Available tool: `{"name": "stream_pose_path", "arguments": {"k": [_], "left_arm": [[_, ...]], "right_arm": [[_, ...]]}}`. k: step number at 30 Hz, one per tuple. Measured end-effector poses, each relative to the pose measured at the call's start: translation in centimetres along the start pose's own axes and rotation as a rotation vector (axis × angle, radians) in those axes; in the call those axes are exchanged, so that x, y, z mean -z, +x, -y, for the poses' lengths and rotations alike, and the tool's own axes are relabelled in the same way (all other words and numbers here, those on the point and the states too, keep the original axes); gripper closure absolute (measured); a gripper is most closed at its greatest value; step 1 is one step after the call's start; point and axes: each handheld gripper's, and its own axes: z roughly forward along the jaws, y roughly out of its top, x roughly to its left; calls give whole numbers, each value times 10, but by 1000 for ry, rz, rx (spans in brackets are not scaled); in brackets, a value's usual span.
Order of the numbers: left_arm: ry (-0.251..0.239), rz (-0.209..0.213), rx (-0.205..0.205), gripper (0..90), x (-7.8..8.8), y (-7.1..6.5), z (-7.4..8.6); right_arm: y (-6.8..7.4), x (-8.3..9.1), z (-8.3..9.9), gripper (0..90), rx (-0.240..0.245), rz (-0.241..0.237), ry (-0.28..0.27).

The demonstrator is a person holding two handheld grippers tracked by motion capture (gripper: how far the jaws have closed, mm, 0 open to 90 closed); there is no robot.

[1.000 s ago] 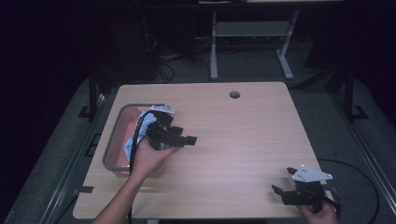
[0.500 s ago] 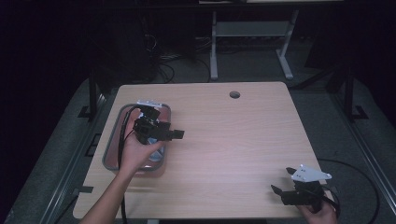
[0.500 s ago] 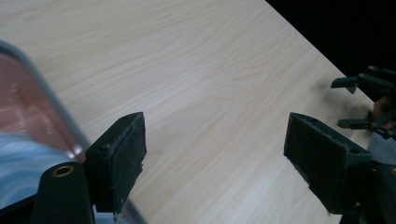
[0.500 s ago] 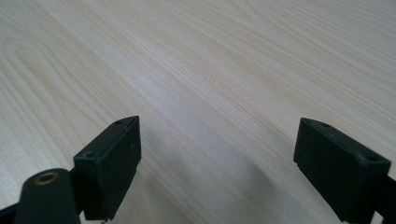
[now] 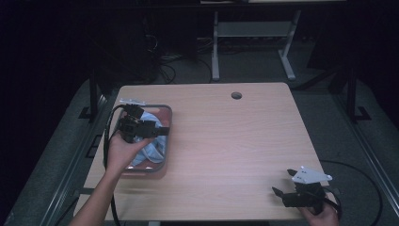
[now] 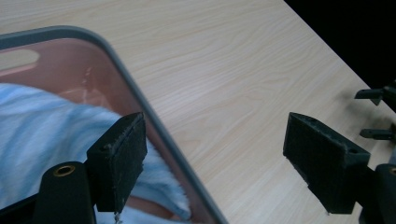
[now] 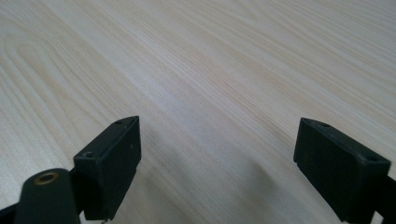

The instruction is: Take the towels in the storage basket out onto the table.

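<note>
Your light blue cloth [image 5: 151, 141] lies bunched, soft and faintly striped, in the pinkish grey-rimmed tray [image 5: 165, 123] at the table's [image 5: 235, 141] near left. Your left gripper [image 5: 162, 130] hovers over it, jaws spread, one seemingly above the cloth, the other past the rim. Rightward the wood lies bare. Your right gripper [image 5: 282, 187] waits spread at the near right edge.

Black claws [image 5: 160, 130] (grey plates, trailing cables)
</note>
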Motion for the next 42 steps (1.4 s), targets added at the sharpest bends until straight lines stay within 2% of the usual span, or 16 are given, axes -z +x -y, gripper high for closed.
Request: {"name": "stream_pose_path", "arguments": {"k": [12,20,25,30,36,39,42], "left_arm": [[-14,-69,77,201,13,34,12],[-11,-111,117,202,13,50,20],[21,-159,127,210,10,56,21],[69,-202,135,223,-1,58,20],[102,-219,174,245,-16,63,26],[134,-236,180,265,-22,65,28],[143,-251,188,301,-26,64,27]], "right_arm": [[1,-1,0,144,3,-10,2],[1,-1,1,144,7,-15,5],[1,0,1,144,8,-16,4],[1,0,1,144,7,-19,4],[0,1,2,144,9,-20,-1],[0,2,2,144,12,-19,-2],[0,1,2,144,15,-20,0]]}}
